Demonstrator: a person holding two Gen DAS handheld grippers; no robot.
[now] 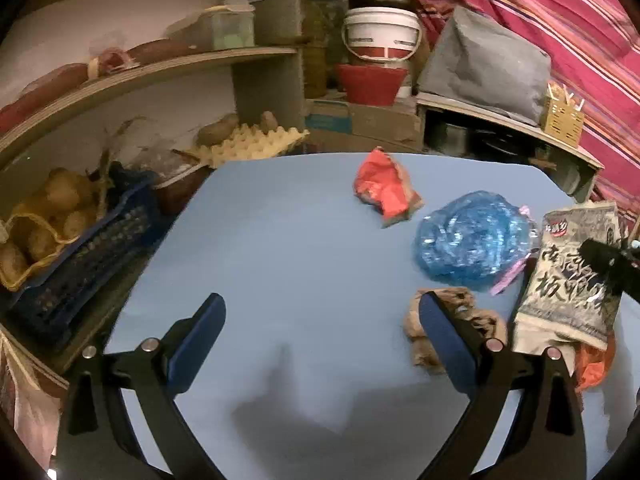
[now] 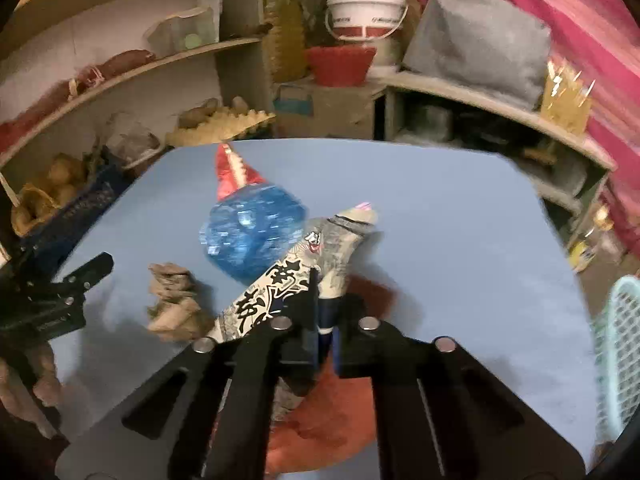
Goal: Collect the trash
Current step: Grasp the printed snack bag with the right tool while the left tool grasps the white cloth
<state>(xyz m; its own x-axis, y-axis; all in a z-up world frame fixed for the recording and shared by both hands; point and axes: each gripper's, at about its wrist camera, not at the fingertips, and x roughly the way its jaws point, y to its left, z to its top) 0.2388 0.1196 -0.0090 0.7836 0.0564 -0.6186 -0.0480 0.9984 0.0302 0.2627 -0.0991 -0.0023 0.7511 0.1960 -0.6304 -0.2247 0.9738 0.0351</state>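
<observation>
On the blue table point(image 1: 288, 248) lie a crumpled red wrapper point(image 1: 384, 188), a blue plastic wad point(image 1: 472, 236), a brown paper ball point(image 1: 460, 320) and a grey-white snack bag point(image 1: 572, 280) printed with black characters. My left gripper point(image 1: 322, 304) is open over bare table, its right finger just in front of the brown paper. My right gripper point(image 2: 318, 292) is shut on the snack bag point(image 2: 280, 284), which juts forward from between the pads. An orange bag point(image 2: 320, 412) lies under it. The blue wad point(image 2: 248, 232) and brown paper point(image 2: 172, 300) sit to its left.
Shelves to the left hold a blue crate point(image 1: 92, 256) of potatoes and an egg tray point(image 1: 252, 140). A white bucket point(image 1: 380, 36), a red bowl point(image 1: 372, 84) and a grey bag point(image 1: 484, 64) stand behind the table. A teal basket point(image 2: 616, 360) is at the right edge.
</observation>
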